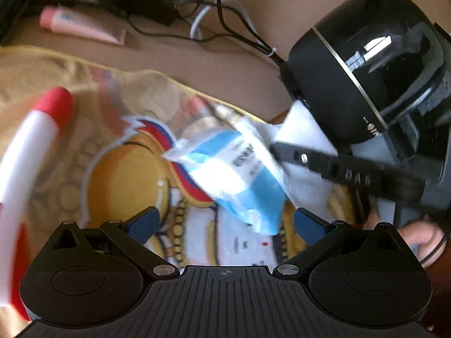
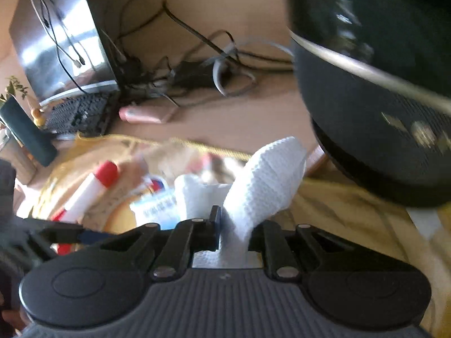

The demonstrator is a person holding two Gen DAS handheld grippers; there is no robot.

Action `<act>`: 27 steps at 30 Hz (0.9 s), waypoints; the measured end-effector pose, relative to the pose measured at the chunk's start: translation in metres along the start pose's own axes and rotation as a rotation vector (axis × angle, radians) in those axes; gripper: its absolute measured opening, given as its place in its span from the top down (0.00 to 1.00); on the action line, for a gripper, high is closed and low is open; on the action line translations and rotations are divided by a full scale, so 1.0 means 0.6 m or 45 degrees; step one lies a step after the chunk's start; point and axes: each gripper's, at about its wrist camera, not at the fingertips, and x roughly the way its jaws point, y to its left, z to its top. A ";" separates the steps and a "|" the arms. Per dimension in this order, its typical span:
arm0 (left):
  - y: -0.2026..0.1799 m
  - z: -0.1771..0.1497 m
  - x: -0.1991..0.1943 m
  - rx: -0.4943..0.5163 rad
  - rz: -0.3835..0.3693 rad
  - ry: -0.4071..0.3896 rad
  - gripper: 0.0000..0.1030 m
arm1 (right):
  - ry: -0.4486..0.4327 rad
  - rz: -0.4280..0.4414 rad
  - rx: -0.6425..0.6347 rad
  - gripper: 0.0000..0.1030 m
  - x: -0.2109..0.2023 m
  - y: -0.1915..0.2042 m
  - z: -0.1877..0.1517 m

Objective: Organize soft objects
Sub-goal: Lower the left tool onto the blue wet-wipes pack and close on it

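Lifting the paper towel (image 2: 265, 180) clear with the right tongs (image 2: 234, 233) clenched on it.
The left tongs (image 1: 225, 225) hung released above the blue packet (image 1: 234, 174); a slow pull would spare the thin sheet.

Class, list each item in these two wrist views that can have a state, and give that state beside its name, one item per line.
left gripper: open, holding nothing.
right gripper: shut on the white paper towel, bunched and lifted.
blue-and-white packet: lying flat on the cloth, sealed as far as shows.
printed yellow cloth: spread out, rumpled.
pink tube: lying on its side.
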 end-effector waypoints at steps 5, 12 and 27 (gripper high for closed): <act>-0.011 0.018 0.029 0.016 -0.081 0.045 0.00 | 0.057 0.127 0.071 0.88 -0.018 -0.010 -0.048; -0.011 0.043 0.041 -0.019 -0.031 0.010 0.00 | 0.100 0.276 -0.002 0.88 -0.032 0.041 -0.074; -0.104 0.029 0.072 0.470 0.268 -0.036 0.09 | -0.152 -0.037 0.136 0.85 -0.162 -0.056 -0.074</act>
